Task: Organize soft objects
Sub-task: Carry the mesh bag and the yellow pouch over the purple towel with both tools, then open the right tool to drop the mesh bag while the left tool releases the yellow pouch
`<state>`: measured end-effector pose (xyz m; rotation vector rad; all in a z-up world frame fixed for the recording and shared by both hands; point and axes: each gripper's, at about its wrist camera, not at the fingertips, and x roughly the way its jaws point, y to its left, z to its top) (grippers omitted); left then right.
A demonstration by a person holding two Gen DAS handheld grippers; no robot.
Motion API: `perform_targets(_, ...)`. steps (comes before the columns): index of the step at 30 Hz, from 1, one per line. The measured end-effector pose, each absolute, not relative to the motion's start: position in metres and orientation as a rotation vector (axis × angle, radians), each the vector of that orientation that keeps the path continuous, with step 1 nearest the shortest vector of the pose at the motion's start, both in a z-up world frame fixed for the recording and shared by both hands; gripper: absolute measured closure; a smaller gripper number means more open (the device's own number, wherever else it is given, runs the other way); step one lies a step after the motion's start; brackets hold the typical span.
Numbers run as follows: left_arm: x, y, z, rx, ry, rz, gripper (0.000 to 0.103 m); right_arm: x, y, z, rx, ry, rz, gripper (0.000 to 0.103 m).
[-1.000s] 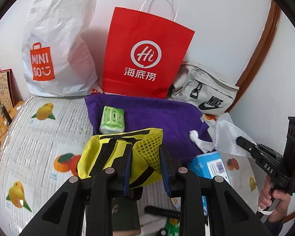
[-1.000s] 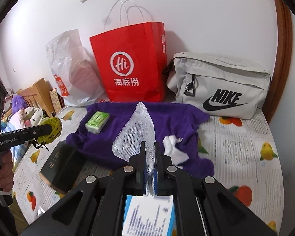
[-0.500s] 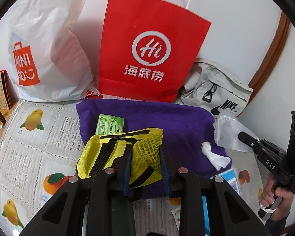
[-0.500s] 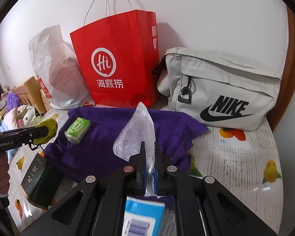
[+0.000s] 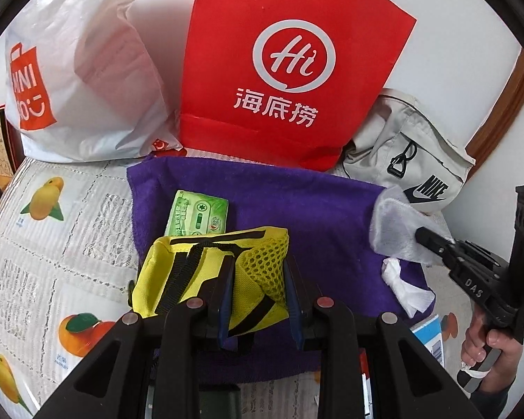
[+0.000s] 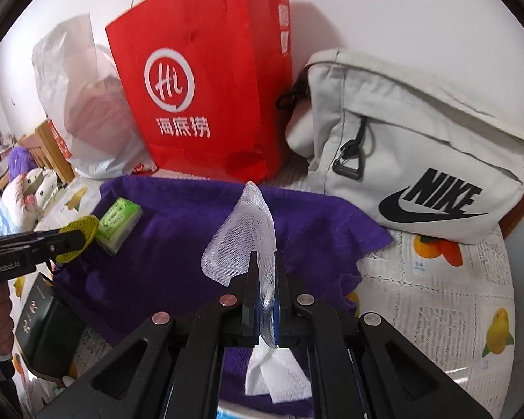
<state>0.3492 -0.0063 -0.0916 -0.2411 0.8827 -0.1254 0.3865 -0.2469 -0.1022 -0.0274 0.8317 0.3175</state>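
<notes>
My left gripper (image 5: 258, 276) is shut on a yellow mesh pouch (image 5: 206, 272) with black straps, held above the near edge of a purple towel (image 5: 297, 206). My right gripper (image 6: 266, 272) is shut on a white foam net sleeve (image 6: 244, 234), held above the same purple towel (image 6: 150, 265). A green tissue pack (image 5: 199, 213) lies on the towel's left part and also shows in the right wrist view (image 6: 118, 223). A crumpled white tissue (image 5: 405, 286) lies on the towel's right edge, under my right gripper (image 6: 279, 377).
A red paper bag (image 5: 290, 70), a white Miniso plastic bag (image 5: 73, 80) and a grey Nike bag (image 6: 419, 160) stand against the wall behind the towel. A dark book (image 6: 42, 335) and a blue box (image 5: 429, 338) lie near the front. The fruit-print cloth (image 5: 52, 244) covers the surface.
Both grippers have moved forward toward the bags, still holding the pouch and the net sleeve. The right gripper now sits over the white tissue instead of the blue box.
</notes>
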Motion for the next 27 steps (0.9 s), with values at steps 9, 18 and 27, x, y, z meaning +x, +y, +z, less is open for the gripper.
perform_targets(9,0.362,-0.017,-0.113,-0.25,0.943,-0.133,0.075,0.4,-0.243,-0.12,-0.037,0.882,0.322,0.098)
perform_targets(18,0.37,-0.016,-0.124,-0.27,0.971,-0.162,0.074,0.412,-0.242,-0.137,-0.049,0.934,0.315,0.096)
perform_targets(27,0.366,-0.022,-0.117,-0.243,0.982,-0.18,0.042,0.411,-0.24,-0.135,-0.059,0.934,0.306,0.048)
